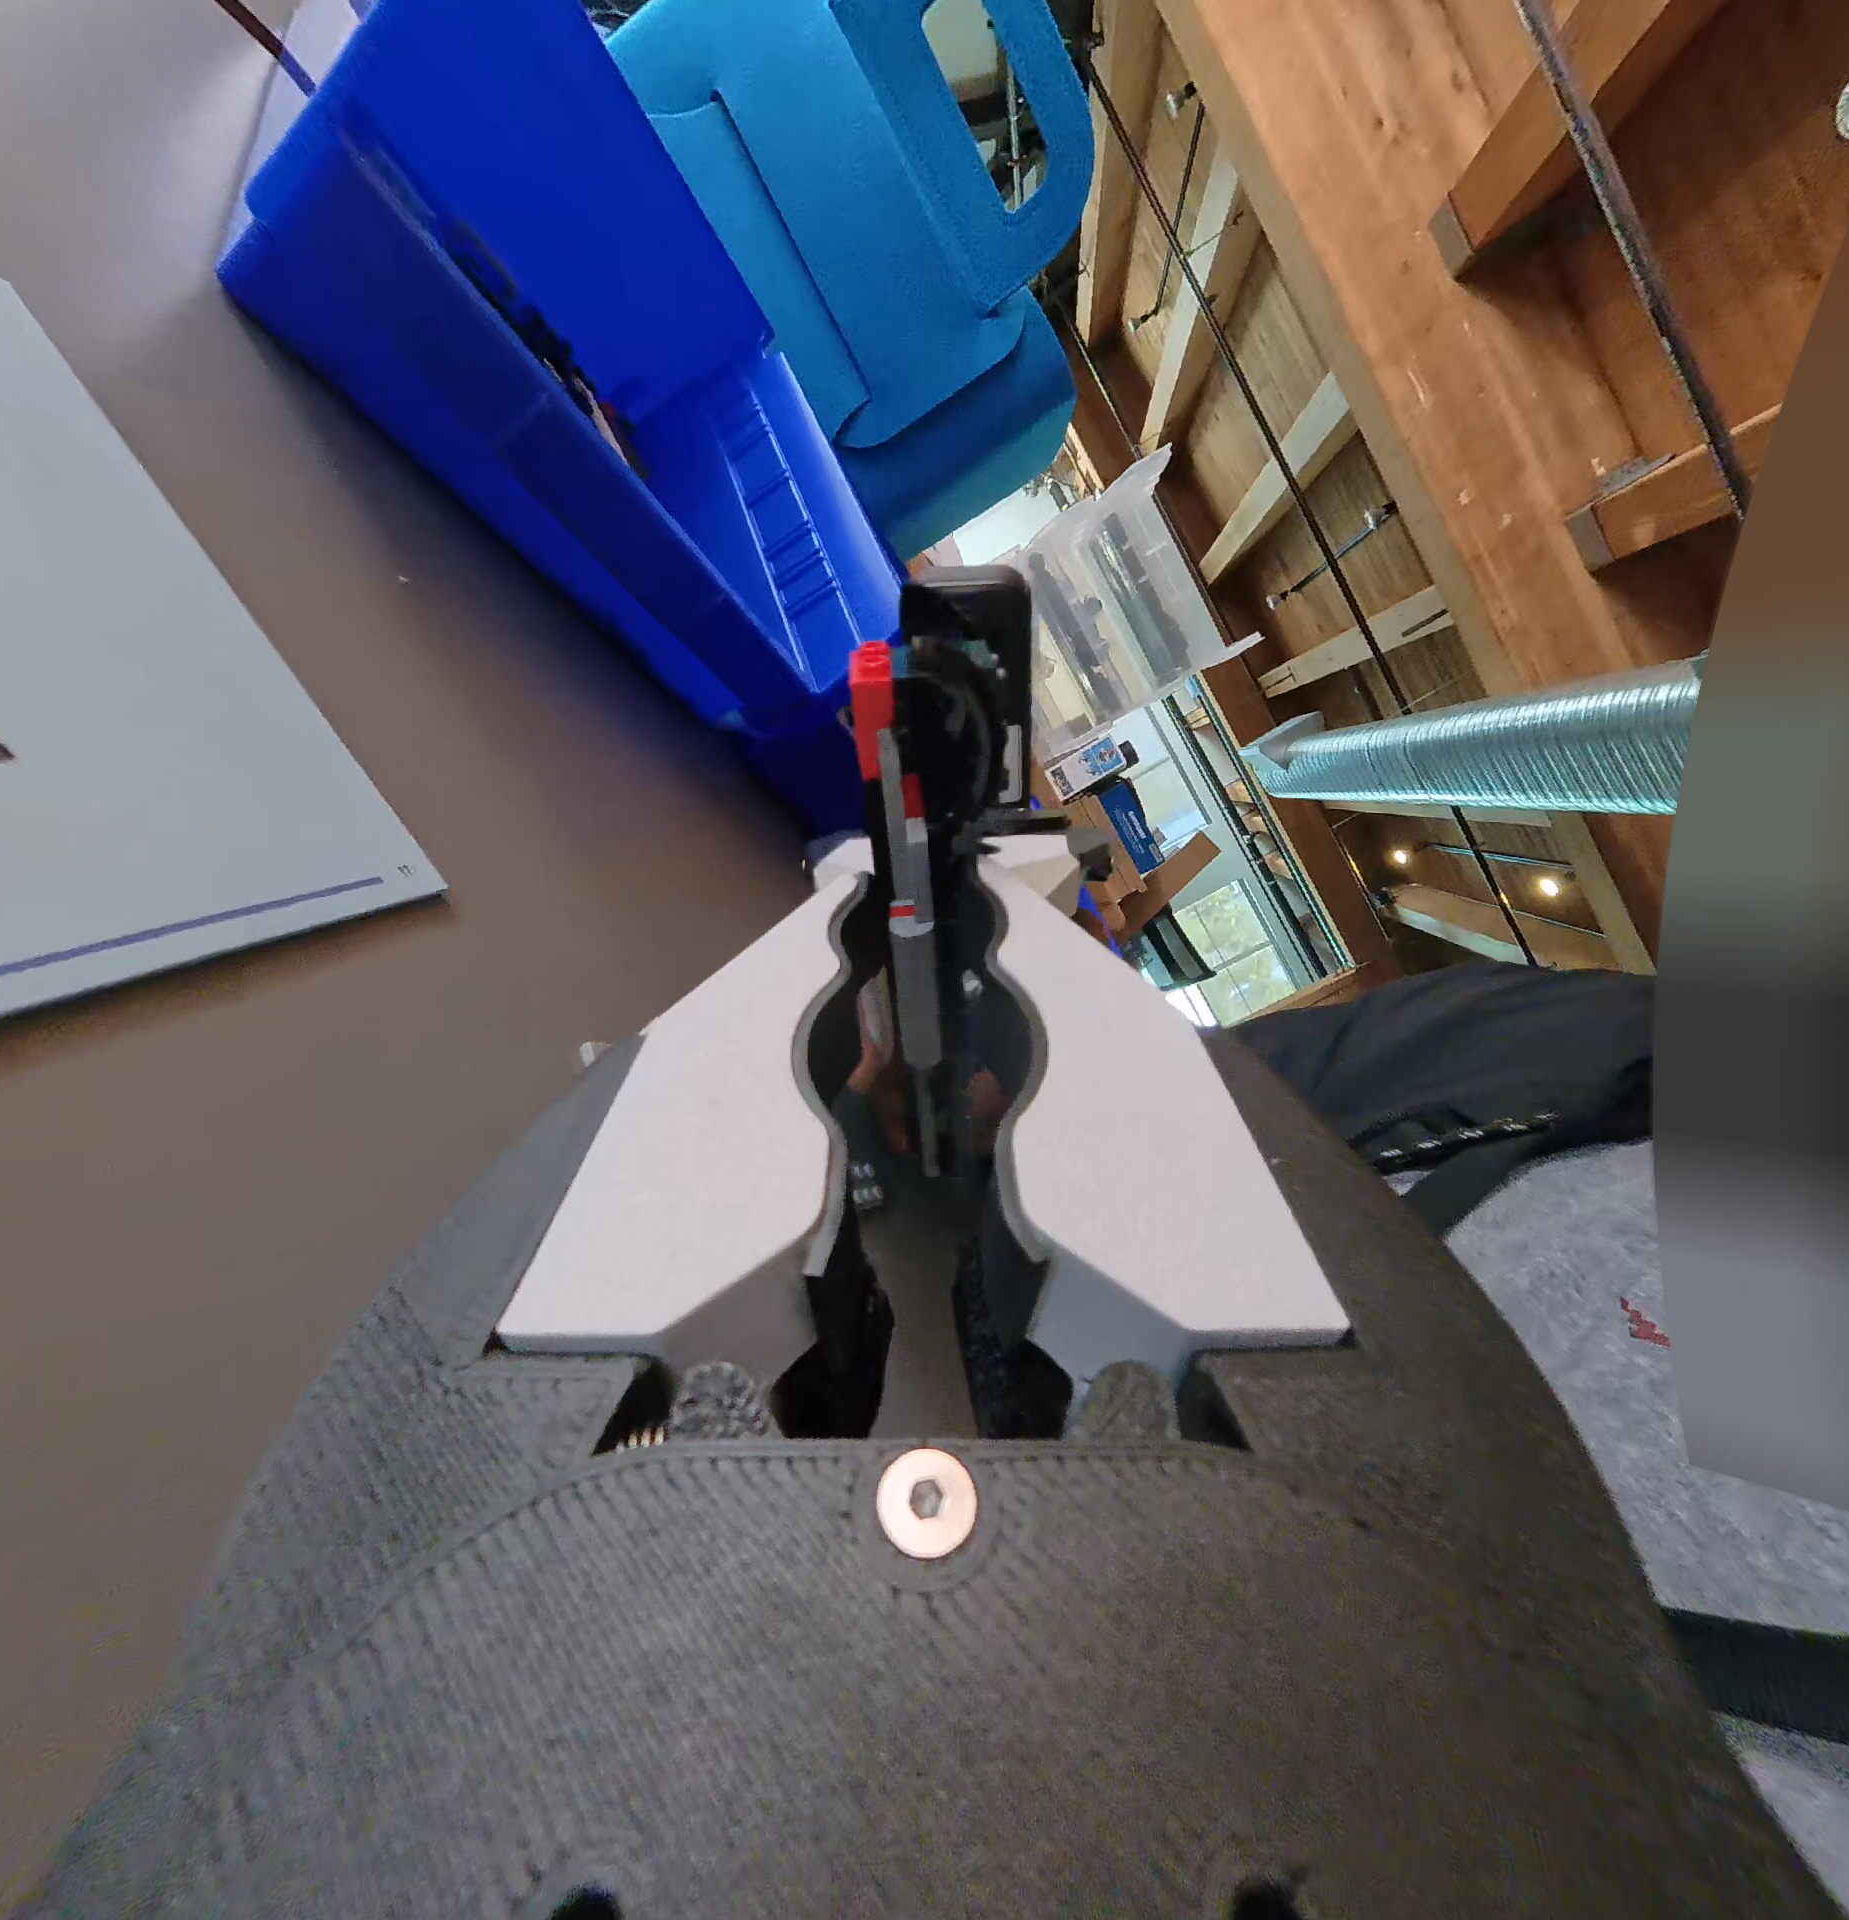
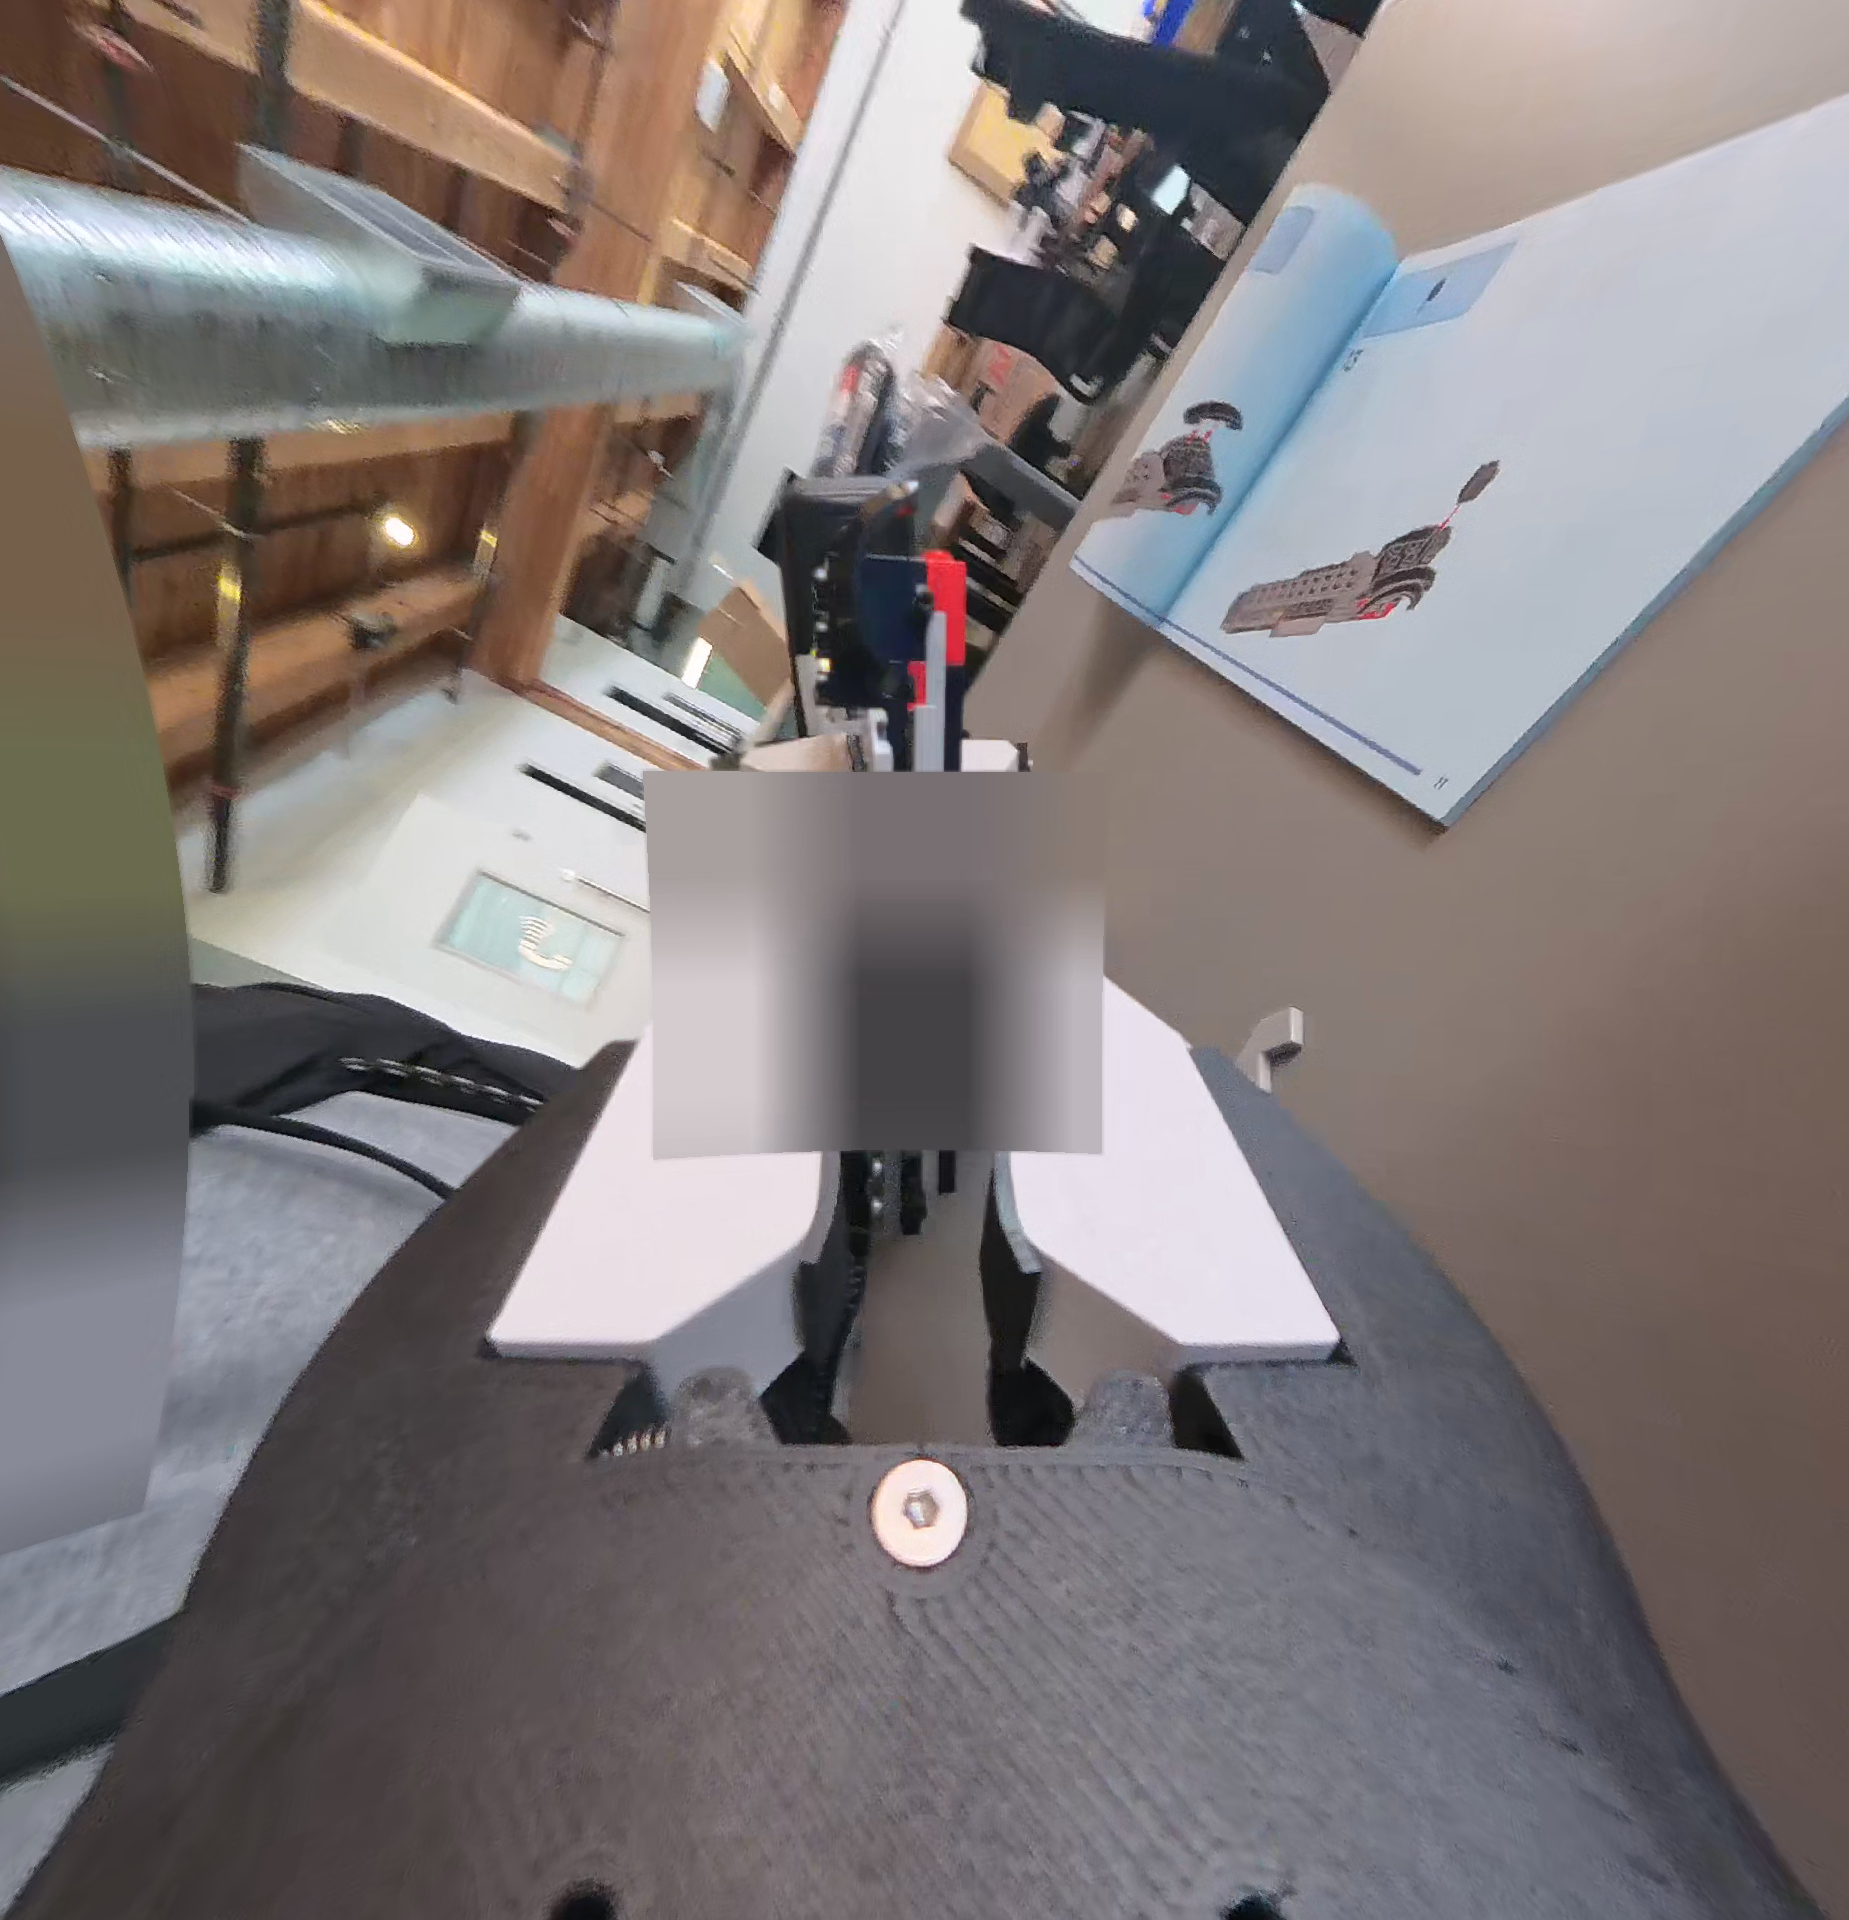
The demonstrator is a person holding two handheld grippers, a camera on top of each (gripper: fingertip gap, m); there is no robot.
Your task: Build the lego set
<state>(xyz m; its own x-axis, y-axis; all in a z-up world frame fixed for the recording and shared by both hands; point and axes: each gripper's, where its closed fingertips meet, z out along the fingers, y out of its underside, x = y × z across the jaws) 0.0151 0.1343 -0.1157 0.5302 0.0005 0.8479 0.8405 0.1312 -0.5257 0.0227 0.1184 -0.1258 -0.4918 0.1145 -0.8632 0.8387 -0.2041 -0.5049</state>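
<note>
In the left wrist view, my left gripper (image 1: 920, 904) is shut on a slim lego model (image 1: 904, 831) of grey, red and black pieces. The model sticks out past the grey fingers (image 1: 712, 1091) and is held above the brown table (image 1: 432, 1143). In the right wrist view, my right gripper (image 2: 904, 764) stands closed around the same kind of lego model (image 2: 925, 623), with red, dark blue and grey pieces showing. A blurred patch hides most of its fingers. A dark blocky part (image 1: 972, 665) sits just beyond the model; I cannot tell what it is.
An open instruction booklet lies on the table in both views (image 1: 120, 727) (image 2: 1471, 499). A blue bin (image 1: 504, 343) and a light blue moulded piece (image 1: 899, 208) stand behind it. A person's dark sleeve (image 1: 1439, 1060) and grey clothing lie to the side.
</note>
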